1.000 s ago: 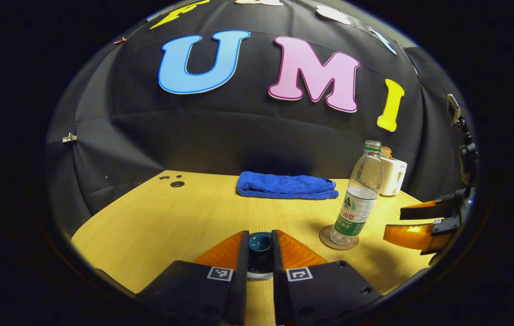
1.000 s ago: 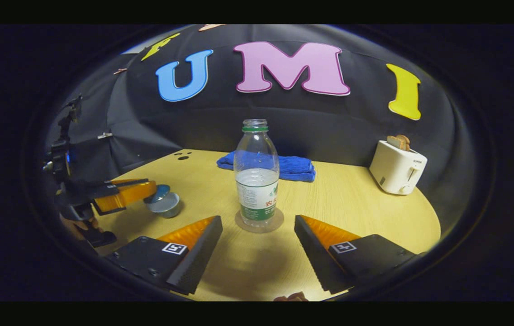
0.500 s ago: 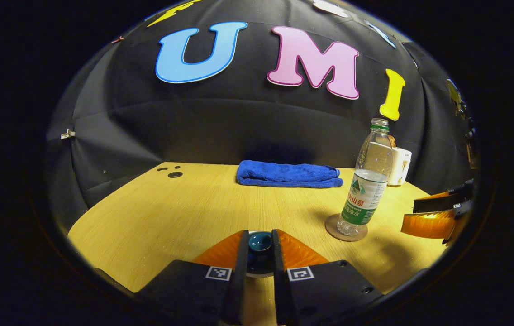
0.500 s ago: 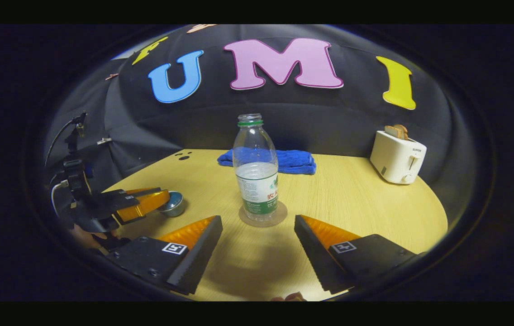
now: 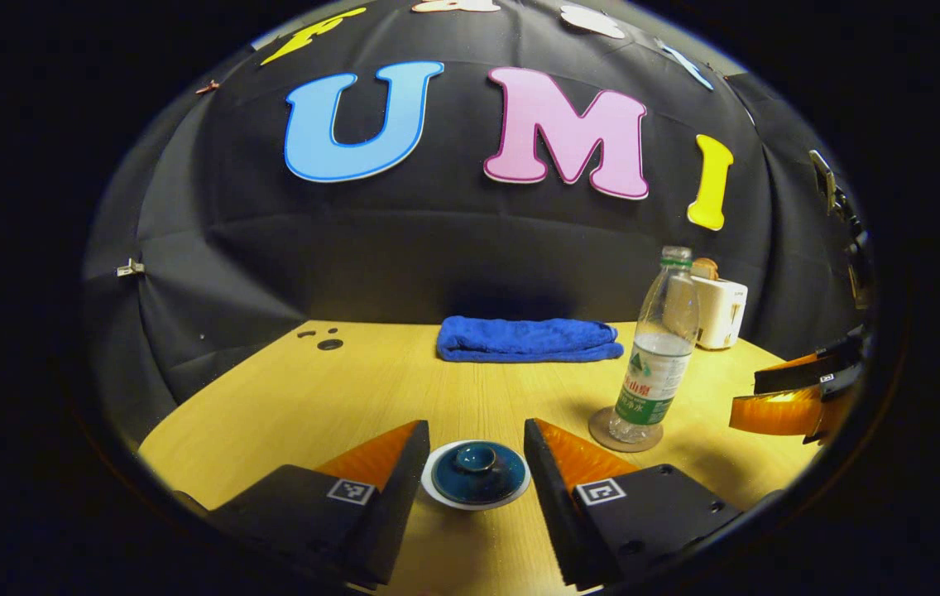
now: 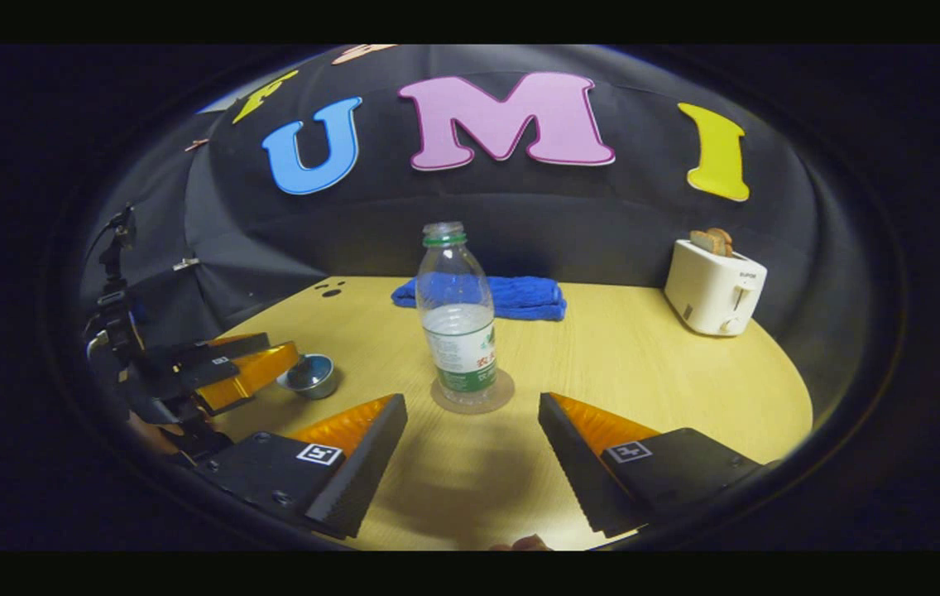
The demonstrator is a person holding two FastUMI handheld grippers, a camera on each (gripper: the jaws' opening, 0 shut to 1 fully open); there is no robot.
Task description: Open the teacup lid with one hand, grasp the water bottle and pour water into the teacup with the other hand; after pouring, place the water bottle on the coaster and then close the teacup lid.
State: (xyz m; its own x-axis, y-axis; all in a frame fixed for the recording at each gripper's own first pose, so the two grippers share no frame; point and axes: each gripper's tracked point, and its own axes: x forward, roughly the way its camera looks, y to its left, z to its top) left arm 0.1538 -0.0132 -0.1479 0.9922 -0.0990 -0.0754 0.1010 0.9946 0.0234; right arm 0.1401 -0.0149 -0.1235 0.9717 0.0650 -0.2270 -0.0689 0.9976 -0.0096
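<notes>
Released now, the lid sits on the teacup; left gripper and right gripper gape empty, so withdraw straight back.

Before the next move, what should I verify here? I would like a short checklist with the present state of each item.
1. Lid sits level on the teacup: ok.
2. Left gripper is open, with its fingers on either side of the lid and not touching it: ok.
3. Bottle stands upright on the coaster: ok.
4. Right gripper is open and apart from the bottle: ok.
5. Bottle is capped: not ok, the neck looks open, so avoid knocking it.
6. Water is in the teacup: cannot tell, the lid hides the inside.
</notes>
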